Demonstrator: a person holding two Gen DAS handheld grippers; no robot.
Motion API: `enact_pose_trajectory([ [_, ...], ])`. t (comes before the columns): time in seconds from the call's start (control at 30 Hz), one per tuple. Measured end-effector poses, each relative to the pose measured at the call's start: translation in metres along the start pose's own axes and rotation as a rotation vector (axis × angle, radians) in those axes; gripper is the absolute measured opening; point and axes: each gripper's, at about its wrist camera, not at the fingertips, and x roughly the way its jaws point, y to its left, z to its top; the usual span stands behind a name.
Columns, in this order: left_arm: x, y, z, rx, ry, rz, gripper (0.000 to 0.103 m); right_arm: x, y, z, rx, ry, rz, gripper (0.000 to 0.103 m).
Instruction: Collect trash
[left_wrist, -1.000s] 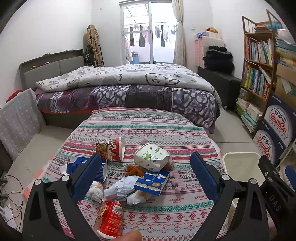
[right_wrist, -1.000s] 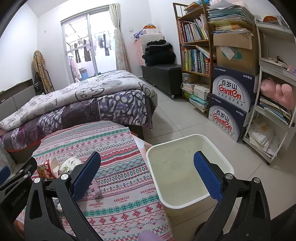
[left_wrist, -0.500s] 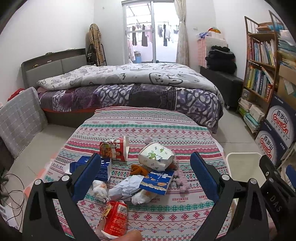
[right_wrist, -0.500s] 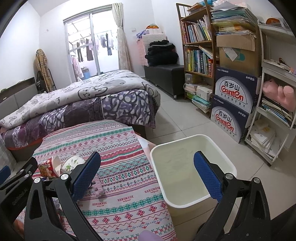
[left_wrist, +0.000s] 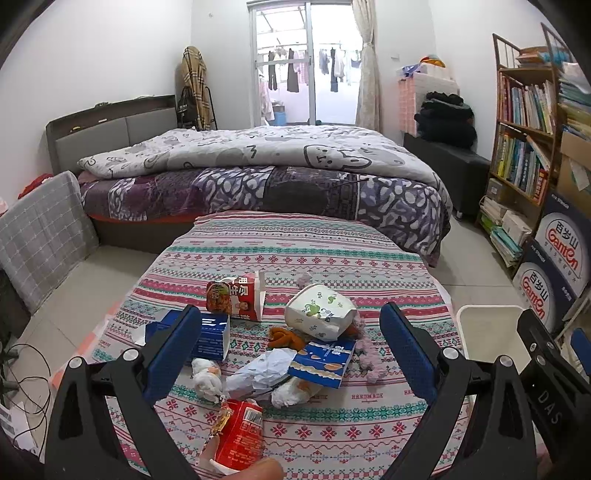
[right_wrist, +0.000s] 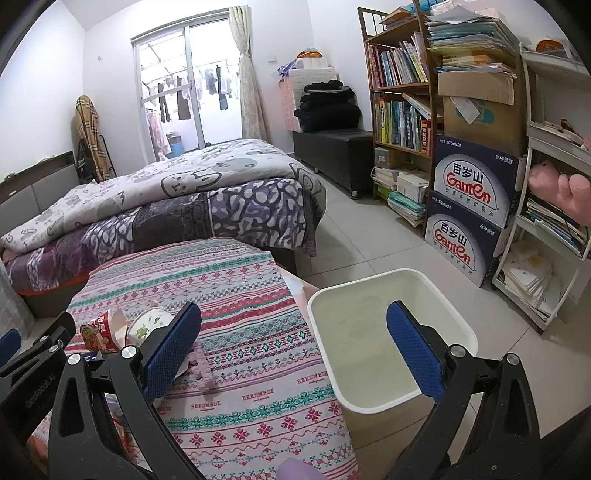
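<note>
A heap of trash lies on the patterned tablecloth (left_wrist: 295, 251): a red noodle box (left_wrist: 236, 295), a white paper cup (left_wrist: 319, 312), a dark blue carton (left_wrist: 210, 334), a blue patterned box (left_wrist: 321, 362), crumpled white paper (left_wrist: 264, 373) and a red wrapper (left_wrist: 238, 434). My left gripper (left_wrist: 288, 349) is open, held above and in front of the heap. My right gripper (right_wrist: 293, 343) is open and empty, between the table edge and the white trash bin (right_wrist: 388, 339). The cup (right_wrist: 149, 325) and noodle box (right_wrist: 98, 332) show at left in the right wrist view.
A bed (left_wrist: 266, 170) stands beyond the table. A bookshelf (right_wrist: 402, 107) and stacked water cartons (right_wrist: 469, 206) line the right wall. The bin also shows in the left wrist view (left_wrist: 487, 332). Cables (left_wrist: 22, 369) lie on the floor at left.
Both grippers have drifted slightly, so the views shifted a little; the trash appears a bit closer and more central. Both stay open and empty.
</note>
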Motion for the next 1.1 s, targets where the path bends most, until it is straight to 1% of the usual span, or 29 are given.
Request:
enact_pose_trajectory([
  [0.13,0.003,0.006,-0.001,0.004,0.013,0.021,0.094,0.003,0.002,-0.001,-0.002,0.013,0.007,0.096],
  [0.23,0.009,0.018,-0.002,-0.011,0.044,0.039,0.094,0.006,0.006,-0.002,-0.007,0.033,0.018,0.096],
  [0.3,0.015,0.030,-0.002,-0.035,0.077,0.048,0.094,0.008,0.011,-0.003,-0.009,0.050,0.039,0.096],
  [0.4,0.028,0.054,-0.002,-0.088,0.151,0.049,0.094,0.011,0.016,-0.005,-0.008,0.083,0.074,0.096],
  [0.47,0.041,0.070,-0.003,-0.108,0.222,0.065,0.094,0.016,0.020,-0.007,-0.004,0.125,0.104,0.096],
  [0.5,0.050,0.080,-0.005,-0.120,0.272,0.072,0.094,0.019,0.021,-0.008,0.004,0.148,0.119,0.096],
  [0.57,0.065,0.096,-0.010,-0.155,0.358,0.068,0.094,0.026,0.023,-0.010,0.021,0.198,0.146,0.096],
  [0.63,0.083,0.117,-0.021,-0.220,0.467,0.051,0.094,0.031,0.024,-0.014,0.032,0.236,0.166,0.096],
  [0.7,0.103,0.136,-0.037,-0.296,0.579,0.018,0.094,0.037,0.026,-0.017,0.043,0.275,0.186,0.096],
  [0.73,0.111,0.142,-0.046,-0.332,0.614,0.005,0.094,0.039,0.027,-0.018,0.048,0.296,0.198,0.096],
  [0.77,0.117,0.148,-0.053,-0.365,0.644,-0.004,0.088,0.043,0.027,-0.020,0.055,0.325,0.212,0.096],
  [0.8,0.124,0.153,-0.061,-0.395,0.675,-0.011,0.084,0.046,0.027,-0.022,0.060,0.344,0.220,0.096],
  [0.83,0.129,0.155,-0.066,-0.409,0.688,-0.017,0.082,0.050,0.027,-0.025,0.070,0.367,0.228,0.096],
  [0.9,0.134,0.156,-0.071,-0.430,0.695,-0.021,0.082,0.057,0.024,-0.029,0.101,0.417,0.244,0.096],
  [1.0,0.138,0.152,-0.074,-0.440,0.676,-0.035,0.082,0.070,0.020,-0.038,0.168,0.492,0.262,0.096],
  [1.1,0.147,0.146,-0.074,-0.436,0.682,-0.041,0.082,0.081,0.021,-0.045,0.225,0.557,0.277,0.096],
])
